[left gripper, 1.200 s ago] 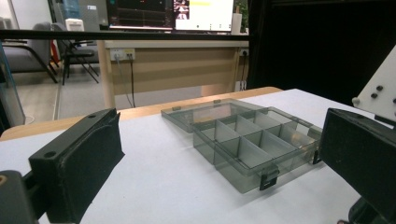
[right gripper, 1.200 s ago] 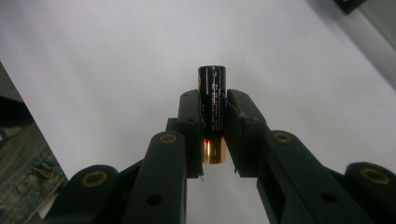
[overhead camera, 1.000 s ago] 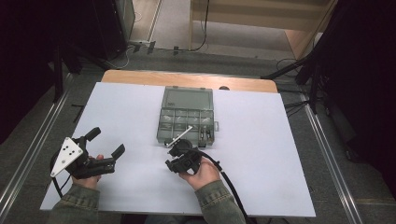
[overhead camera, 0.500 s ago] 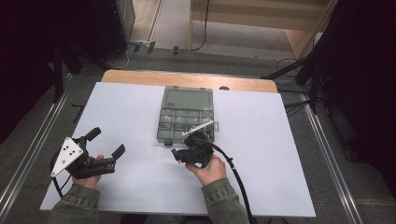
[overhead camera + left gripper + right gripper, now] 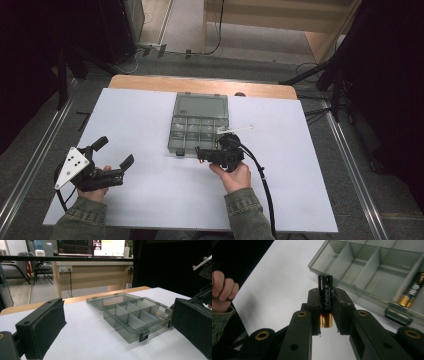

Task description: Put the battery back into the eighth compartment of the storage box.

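Even overhead light is falling on the white counter point(image 5: 150, 115), which is reading bright while the room around it is sinking into near black. In the right gripper view, the batteries point(image 5: 325, 293) between the jaws are staying sharp and catching a gold glint, and the jaws' near ends are blurring. In the left gripper view, monitors point(image 5: 90, 246) beyond the jaws are glowing overexposed, and the jaws themselves are softening.

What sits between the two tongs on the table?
Only bare white table between the left tongs and the right tongs, seen from the high view; the compartment box lies farther back.
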{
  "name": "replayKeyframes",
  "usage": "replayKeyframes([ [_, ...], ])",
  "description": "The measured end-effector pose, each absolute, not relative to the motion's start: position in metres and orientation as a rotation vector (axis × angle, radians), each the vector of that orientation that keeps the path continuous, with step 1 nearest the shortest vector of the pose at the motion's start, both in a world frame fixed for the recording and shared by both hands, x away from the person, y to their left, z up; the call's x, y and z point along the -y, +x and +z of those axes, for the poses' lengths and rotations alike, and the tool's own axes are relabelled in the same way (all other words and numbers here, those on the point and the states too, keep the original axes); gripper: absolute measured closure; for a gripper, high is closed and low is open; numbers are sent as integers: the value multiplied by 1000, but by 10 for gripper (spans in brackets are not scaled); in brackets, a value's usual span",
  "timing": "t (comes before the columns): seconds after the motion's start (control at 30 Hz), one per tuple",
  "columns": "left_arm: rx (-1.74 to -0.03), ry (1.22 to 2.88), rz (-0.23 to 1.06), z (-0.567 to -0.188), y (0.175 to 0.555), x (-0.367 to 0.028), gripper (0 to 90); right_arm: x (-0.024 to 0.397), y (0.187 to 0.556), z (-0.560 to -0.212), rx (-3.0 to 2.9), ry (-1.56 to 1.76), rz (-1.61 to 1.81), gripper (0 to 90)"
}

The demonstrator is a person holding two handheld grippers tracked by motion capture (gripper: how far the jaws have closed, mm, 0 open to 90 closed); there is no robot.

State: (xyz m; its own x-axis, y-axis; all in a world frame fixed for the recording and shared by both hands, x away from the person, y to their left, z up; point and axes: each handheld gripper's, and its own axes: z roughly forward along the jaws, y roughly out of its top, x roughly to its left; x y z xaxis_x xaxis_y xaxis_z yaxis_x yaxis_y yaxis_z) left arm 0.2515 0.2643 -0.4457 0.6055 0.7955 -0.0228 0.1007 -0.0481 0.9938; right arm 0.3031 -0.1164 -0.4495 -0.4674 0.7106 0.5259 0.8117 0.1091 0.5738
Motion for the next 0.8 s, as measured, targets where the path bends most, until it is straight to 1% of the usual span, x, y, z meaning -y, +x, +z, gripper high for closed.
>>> replayKeyframes([
  [0.27,-783,1541,669,-446,251,-264,0,139,311,-455,2187,-1677,-1314,783],
  [0.53,-782,1538,668,-446,251,-264,0,153,320,-457,2098,-1779,-1358,783],
  [0.8,-781,1538,670,-446,252,-264,0,163,325,-462,2081,-1878,-1330,783],
])
